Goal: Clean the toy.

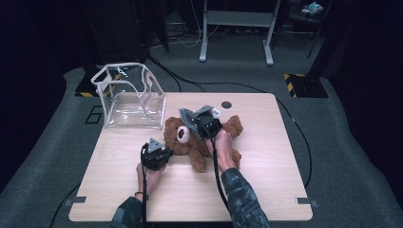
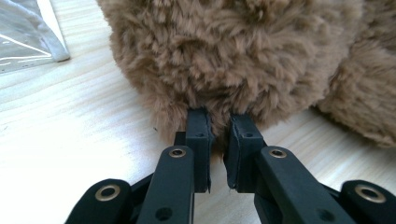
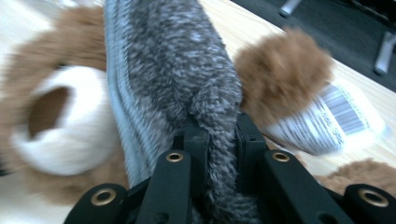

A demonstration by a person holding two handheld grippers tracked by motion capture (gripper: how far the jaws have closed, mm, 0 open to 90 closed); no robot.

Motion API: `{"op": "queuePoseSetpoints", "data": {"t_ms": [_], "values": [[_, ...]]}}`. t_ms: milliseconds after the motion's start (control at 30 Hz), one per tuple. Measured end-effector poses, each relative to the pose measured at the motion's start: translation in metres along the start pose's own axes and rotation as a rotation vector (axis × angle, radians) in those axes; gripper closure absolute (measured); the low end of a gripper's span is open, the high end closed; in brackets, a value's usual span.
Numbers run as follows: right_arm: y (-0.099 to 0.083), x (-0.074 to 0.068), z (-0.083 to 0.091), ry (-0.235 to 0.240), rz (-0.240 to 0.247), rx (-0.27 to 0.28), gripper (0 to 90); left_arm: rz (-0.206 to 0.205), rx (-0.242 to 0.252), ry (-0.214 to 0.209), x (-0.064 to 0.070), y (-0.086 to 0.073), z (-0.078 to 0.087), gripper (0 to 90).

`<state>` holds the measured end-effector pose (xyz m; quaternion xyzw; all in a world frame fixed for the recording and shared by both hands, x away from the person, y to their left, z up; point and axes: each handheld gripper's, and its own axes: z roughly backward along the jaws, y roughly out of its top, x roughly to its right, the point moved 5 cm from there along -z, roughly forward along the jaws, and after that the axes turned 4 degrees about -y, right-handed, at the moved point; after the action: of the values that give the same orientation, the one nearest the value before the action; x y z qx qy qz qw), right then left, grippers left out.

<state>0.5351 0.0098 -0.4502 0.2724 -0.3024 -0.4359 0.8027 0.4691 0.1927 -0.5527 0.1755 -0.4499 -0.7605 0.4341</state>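
Observation:
A brown teddy bear (image 1: pixel 174 141) lies on its back in the middle of the wooden table (image 1: pixel 266 180), head toward the left. My left gripper (image 1: pixel 163 152) sits at the near side of the head. In the left gripper view its jaws (image 2: pixel 219 122) are nearly closed, pinching the bear's fur (image 2: pixel 233 56). My right gripper (image 1: pixel 196 124) hovers over the bear's chest, shut on a grey fuzzy knitted cloth (image 1: pixel 187 117). The right gripper view has that cloth (image 3: pixel 177 65) clamped between the jaws (image 3: pixel 217 127), draped beside the bear's white muzzle (image 3: pixel 60 126).
A clear plastic bag (image 1: pixel 129 99) with white trim stands open at the table's back left; its corner (image 2: pixel 25 32) is near the bear's head. A white barcode label (image 3: pixel 332 116) lies by a bear paw. A round black hole (image 1: pixel 226 104) marks the back edge.

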Motion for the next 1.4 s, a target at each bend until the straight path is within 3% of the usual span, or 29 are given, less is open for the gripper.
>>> {"op": "queuePoseSetpoints", "data": {"t_ms": [67, 133, 200, 267, 400, 567, 667, 767, 867, 967, 1100, 1200, 1300, 1400], "values": [[-0.001, 0.006, -0.002, -0.013, -0.019, -0.004, 79.0, 0.001, -0.014, 0.000, 0.000, 0.000, 0.000, 81.3], [-0.002, 0.012, -0.002, -0.052, 0.007, -0.003, 79.0, -0.006, -0.022, 0.007, 0.000, 0.000, -0.002, 81.6], [-0.005, 0.022, -0.003, -0.095, -0.012, -0.011, 79.0, 0.007, -0.030, -0.003, -0.001, 0.000, -0.002, 81.7], [-0.007, 0.026, -0.004, -0.103, -0.018, -0.018, 79.0, 0.029, -0.029, -0.015, -0.003, 0.000, -0.002, 81.7], [-0.016, 0.045, -0.010, -0.125, -0.059, -0.038, 79.0, 0.026, -0.035, -0.011, -0.002, 0.000, -0.003, 81.7], [-0.037, 0.071, -0.015, -0.196, -0.083, -0.110, 79.1, 0.037, -0.041, -0.019, -0.003, -0.001, -0.003, 81.5], [-0.052, 0.090, -0.010, -0.198, -0.134, -0.143, 79.0, 0.041, -0.045, -0.018, -0.004, -0.001, -0.004, 81.4], [-0.054, 0.093, -0.003, -0.199, -0.152, -0.140, 79.0, 0.040, -0.051, -0.017, -0.004, -0.001, -0.004, 81.4], [-0.049, 0.086, 0.001, -0.172, -0.148, -0.118, 78.9, 0.039, -0.053, -0.018, -0.004, -0.001, -0.004, 81.4], [-0.035, 0.072, 0.003, -0.106, -0.175, -0.086, 78.7, 0.049, -0.044, -0.022, -0.004, -0.001, -0.004, 81.4], [-0.011, 0.051, 0.009, 0.026, -0.223, -0.029, 78.7, 0.051, -0.037, -0.021, -0.005, -0.001, -0.003, 81.4], [0.000, 0.036, 0.012, 0.073, -0.200, -0.005, 78.7, 0.054, -0.036, -0.025, -0.005, -0.001, -0.003, 81.4], [0.001, 0.026, 0.009, 0.046, -0.155, -0.020, 78.7, 0.053, -0.029, -0.032, -0.005, -0.001, -0.002, 81.3], [-0.008, 0.035, 0.002, -0.005, -0.143, -0.040, 78.8, 0.052, -0.020, -0.034, -0.004, 0.000, -0.002, 81.3]]}}
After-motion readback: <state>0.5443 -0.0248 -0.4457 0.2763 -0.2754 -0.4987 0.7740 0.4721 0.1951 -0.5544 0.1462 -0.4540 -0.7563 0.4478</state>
